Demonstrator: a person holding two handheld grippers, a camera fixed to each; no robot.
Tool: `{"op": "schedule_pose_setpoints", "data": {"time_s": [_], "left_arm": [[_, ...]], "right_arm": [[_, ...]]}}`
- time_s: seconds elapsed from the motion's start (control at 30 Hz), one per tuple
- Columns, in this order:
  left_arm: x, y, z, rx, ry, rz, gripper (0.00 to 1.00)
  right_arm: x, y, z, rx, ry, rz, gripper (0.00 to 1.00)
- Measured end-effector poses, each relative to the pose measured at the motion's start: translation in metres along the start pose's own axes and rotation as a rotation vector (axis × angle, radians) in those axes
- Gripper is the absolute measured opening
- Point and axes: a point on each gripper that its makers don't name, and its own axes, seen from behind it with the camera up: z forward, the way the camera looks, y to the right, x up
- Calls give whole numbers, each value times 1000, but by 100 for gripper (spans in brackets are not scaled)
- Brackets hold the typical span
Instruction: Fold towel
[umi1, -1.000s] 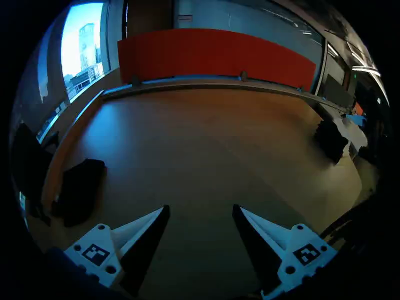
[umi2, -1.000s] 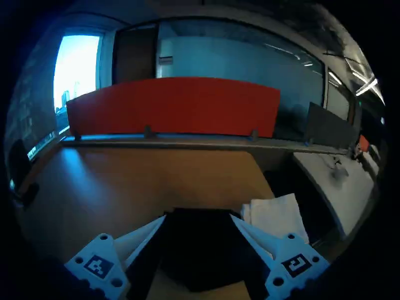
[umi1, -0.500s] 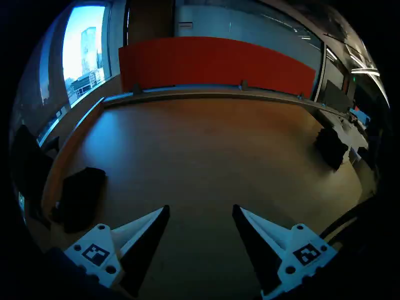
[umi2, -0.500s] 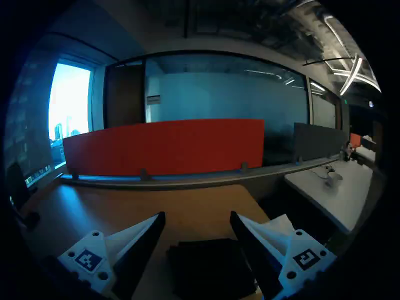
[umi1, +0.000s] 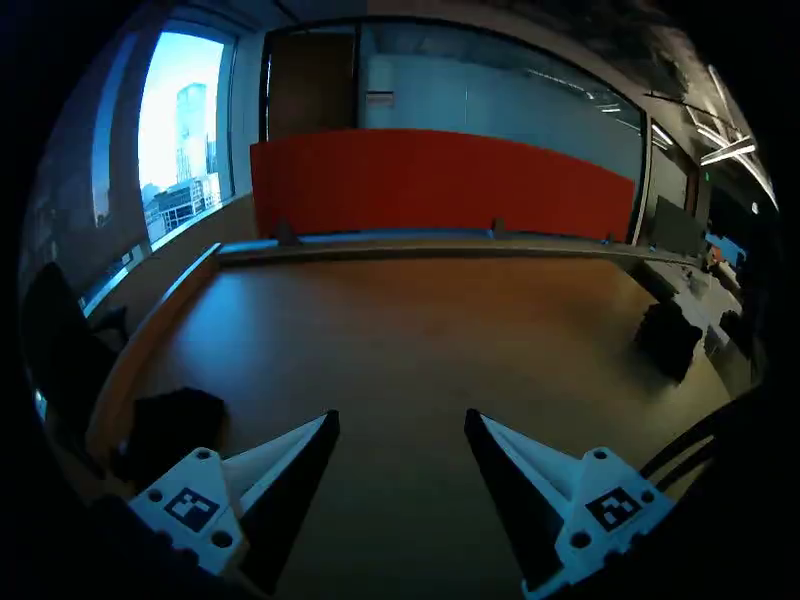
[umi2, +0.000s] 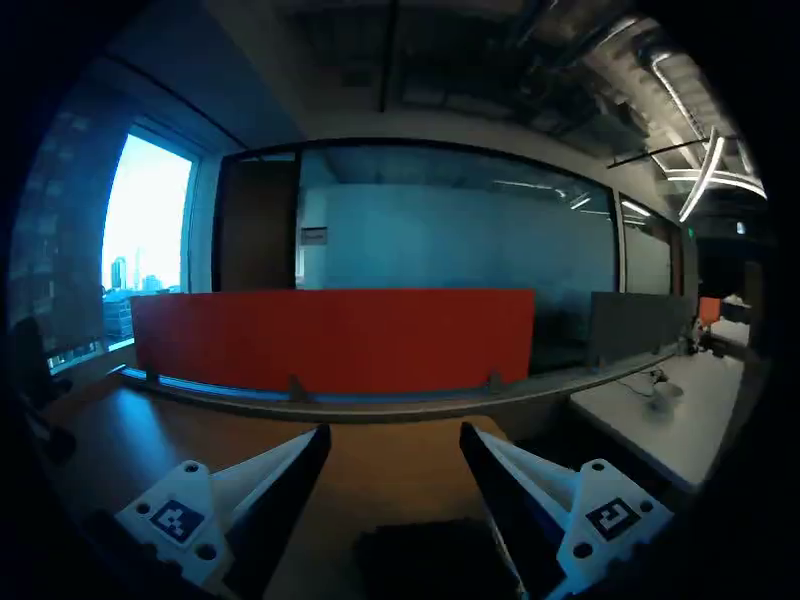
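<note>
Your left gripper (umi1: 400, 418) points forward and tips a little downward. Its two fingers (umi1: 288, 468) are spread wide apart, with the pale outer faces and dark inner faces tapering to points at the same height. Each finger base carries a square marker (umi1: 191, 507).

Your right gripper (umi2: 395, 430) is held closer to level and aims straight ahead. Its fingers (umi2: 275, 478) are parted just as widely, with the tips even with each other. Both grippers sit square in your hands, with no roll to either side.
</note>
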Motion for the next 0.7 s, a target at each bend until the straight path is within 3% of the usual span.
{"op": "schedule_pose_setpoints", "data": {"time_s": [0.17, 0.57, 0.7], "left_arm": [[21, -5, 5, 9, 60, 6, 93], [61, -20, 15, 23, 173, -49, 93], [75, -30, 14, 43, 218, -38, 93]], "right_arm": [[6, -19, -1, 21, 6, -9, 100], [17, -77, -5, 69, 12, -35, 100], [20, -98, -7, 75, 27, -48, 100]]}}
